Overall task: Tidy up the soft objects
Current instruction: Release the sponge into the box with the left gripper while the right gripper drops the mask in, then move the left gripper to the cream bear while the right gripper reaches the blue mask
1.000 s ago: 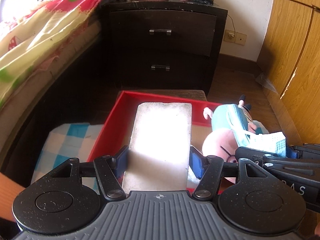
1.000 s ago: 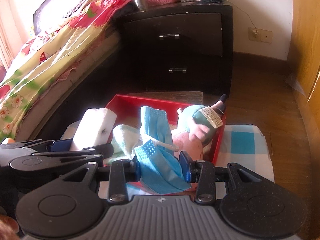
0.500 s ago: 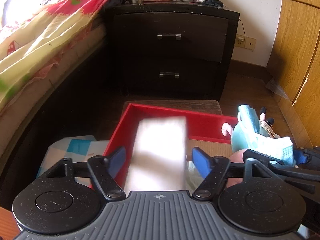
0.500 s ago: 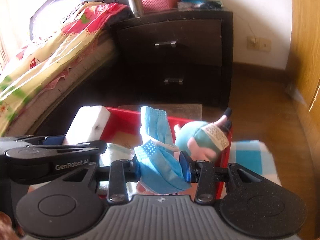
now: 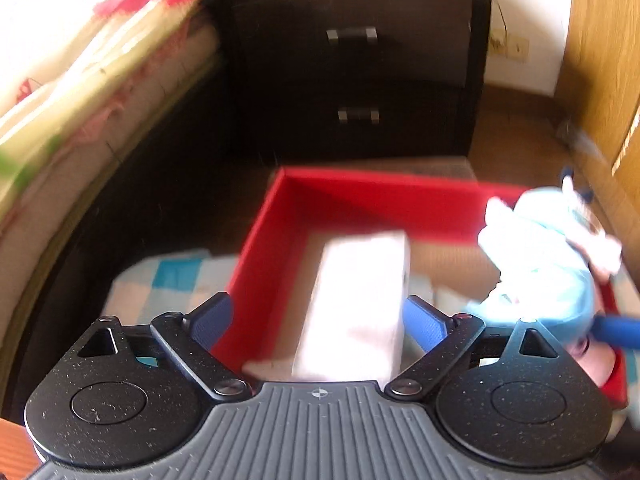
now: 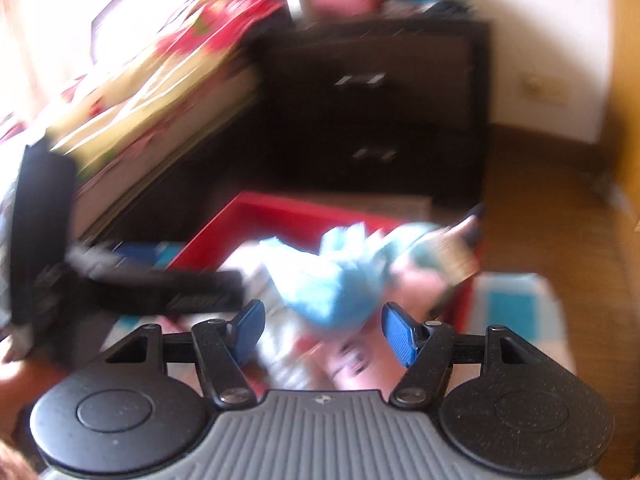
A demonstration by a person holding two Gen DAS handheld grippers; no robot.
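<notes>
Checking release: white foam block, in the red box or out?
In. The white foam block lies inside the red box, clear of the opening left gripper pads.

Wooden floor (image 5: pixel 516 128) carries blue-checked cloth (image 5: pixel 160 284); red box (image 5: pixel 360 192) sits on cloth, before dark nightstand (image 5: pixel 360 72).

Motion blur smears the blue mask (image 6: pixel 328 280) and the plush toy (image 6: pixel 424 256) in the right wrist view. The left wrist view cuts off the bed (image 5: pixel 80 60), and the tool body hides the white block's (image 5: pixel 360 300) near end.
</notes>
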